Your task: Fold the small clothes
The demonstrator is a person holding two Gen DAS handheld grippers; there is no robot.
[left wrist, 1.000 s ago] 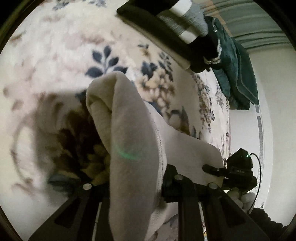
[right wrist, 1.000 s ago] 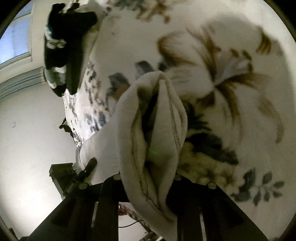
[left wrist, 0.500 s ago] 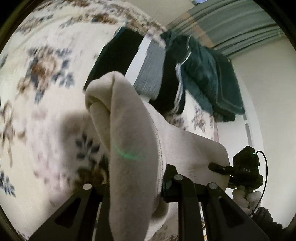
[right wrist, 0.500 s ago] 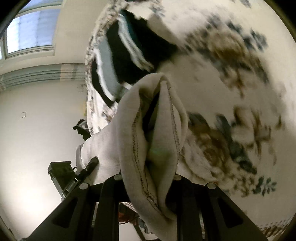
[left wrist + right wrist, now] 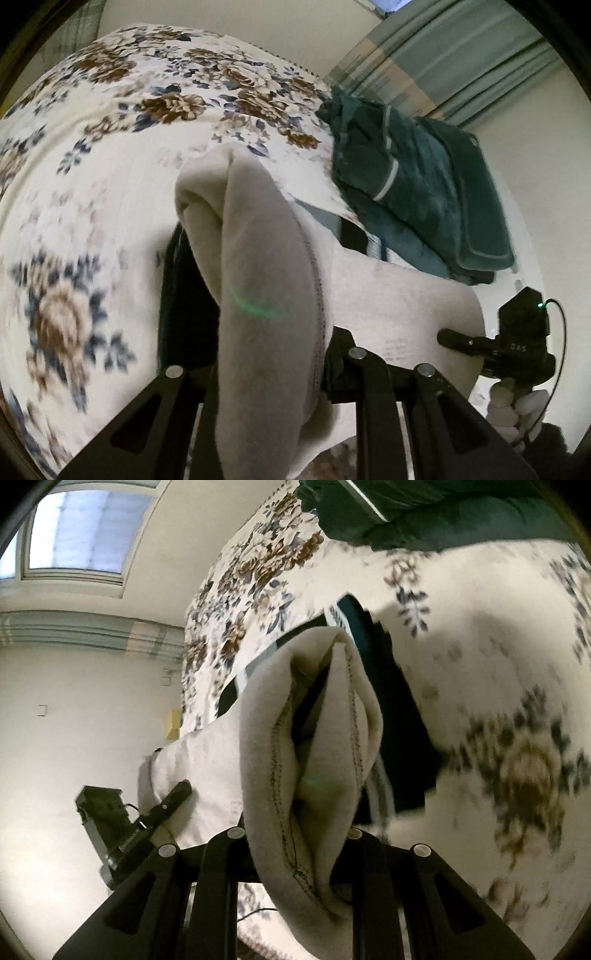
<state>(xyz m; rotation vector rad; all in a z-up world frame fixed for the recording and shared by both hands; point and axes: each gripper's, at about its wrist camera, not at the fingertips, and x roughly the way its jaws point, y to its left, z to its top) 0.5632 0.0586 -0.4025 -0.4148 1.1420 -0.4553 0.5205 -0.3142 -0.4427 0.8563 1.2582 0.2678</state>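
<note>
Both tongs were closed on the cream garment (image 5: 258, 266): the left gripper (image 5: 266, 354) and the right gripper (image 5: 299, 830) each pinched one bunched edge, so the cloth hung stretched between them above the floral bedspread (image 5: 92, 184), probably for carrying it to the dark folded pile (image 5: 391, 716)

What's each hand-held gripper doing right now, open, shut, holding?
Left hand-held gripper: shut on the cream garment.
Right hand-held gripper: shut on the same cream garment, at its other end.
</note>
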